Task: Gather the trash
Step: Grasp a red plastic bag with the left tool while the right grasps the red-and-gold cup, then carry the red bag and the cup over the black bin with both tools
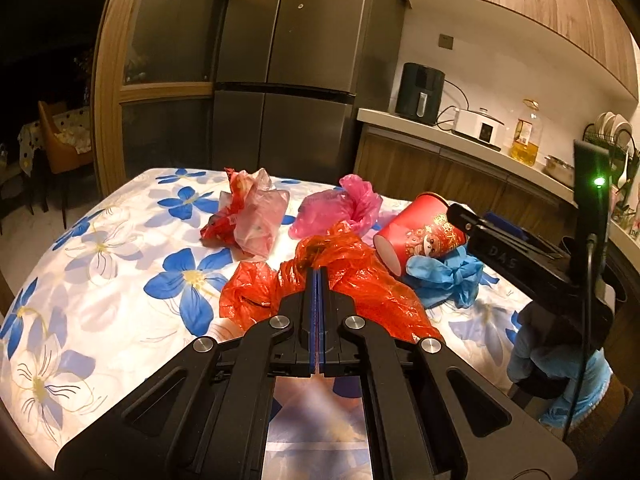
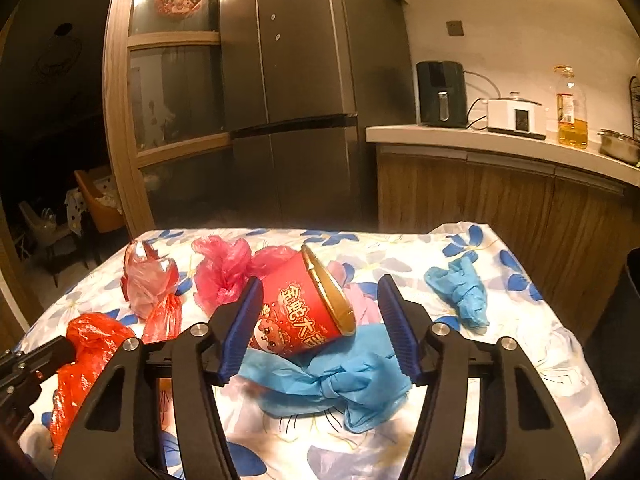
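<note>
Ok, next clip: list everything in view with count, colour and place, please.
orange-red bag: 1, orange-red, table front
pink bag: 1, pink, table middle
pale bag: 1, pale pink and red, table left
cup: 1, red, lying on its side
glove bundles: 2, blue, table right
tablecloth: 1, white with blue flowers
fridge: 1, dark grey, behind table
air fryer: 1, black, counter
oil bottle: 1, yellow, counter
left gripper: shut on orange-red bag
right gripper: open around cup
</note>
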### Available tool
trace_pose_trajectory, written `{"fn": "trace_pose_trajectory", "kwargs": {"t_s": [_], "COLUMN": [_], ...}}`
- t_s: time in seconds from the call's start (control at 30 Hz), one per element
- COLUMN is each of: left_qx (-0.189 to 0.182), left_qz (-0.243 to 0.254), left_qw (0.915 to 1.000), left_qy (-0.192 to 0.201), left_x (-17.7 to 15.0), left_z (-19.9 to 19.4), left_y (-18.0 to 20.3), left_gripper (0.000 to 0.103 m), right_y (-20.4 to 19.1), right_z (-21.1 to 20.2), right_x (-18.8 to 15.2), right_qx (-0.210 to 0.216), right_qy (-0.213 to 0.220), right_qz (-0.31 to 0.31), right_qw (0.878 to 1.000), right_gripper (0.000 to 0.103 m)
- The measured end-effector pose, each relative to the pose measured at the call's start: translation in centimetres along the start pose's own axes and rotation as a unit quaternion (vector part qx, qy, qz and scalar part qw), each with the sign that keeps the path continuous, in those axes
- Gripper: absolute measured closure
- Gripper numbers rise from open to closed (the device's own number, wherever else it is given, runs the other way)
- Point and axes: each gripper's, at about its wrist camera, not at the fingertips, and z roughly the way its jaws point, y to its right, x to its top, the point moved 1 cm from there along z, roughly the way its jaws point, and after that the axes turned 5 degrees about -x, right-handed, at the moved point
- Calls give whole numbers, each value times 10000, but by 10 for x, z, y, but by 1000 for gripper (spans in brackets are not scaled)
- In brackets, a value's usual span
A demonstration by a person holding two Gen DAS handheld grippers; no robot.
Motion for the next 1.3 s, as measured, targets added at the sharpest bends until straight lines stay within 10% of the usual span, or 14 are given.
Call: {"fn": "trace_pose_trajectory", "kwargs": {"t_s": [0.93,1.3], "left_qx": [-49,-55], "left_qz": [-31,63], "left_qw": [9999,9999], "left_qy": [-90,64], "left_x": [-3,-1], "left_z": [-2,-18], "left_y": [-2,8], "left_gripper": [103,103], "right_y": [-25,-9], "right_z": [-2,-53], "right_x": [-20,-8], "right_qx": [1156,1098], "right_qy": [-639,-102], "right_qz": [-259,-57], "right_qw": [9909,9939], "right_gripper": [91,99]}}
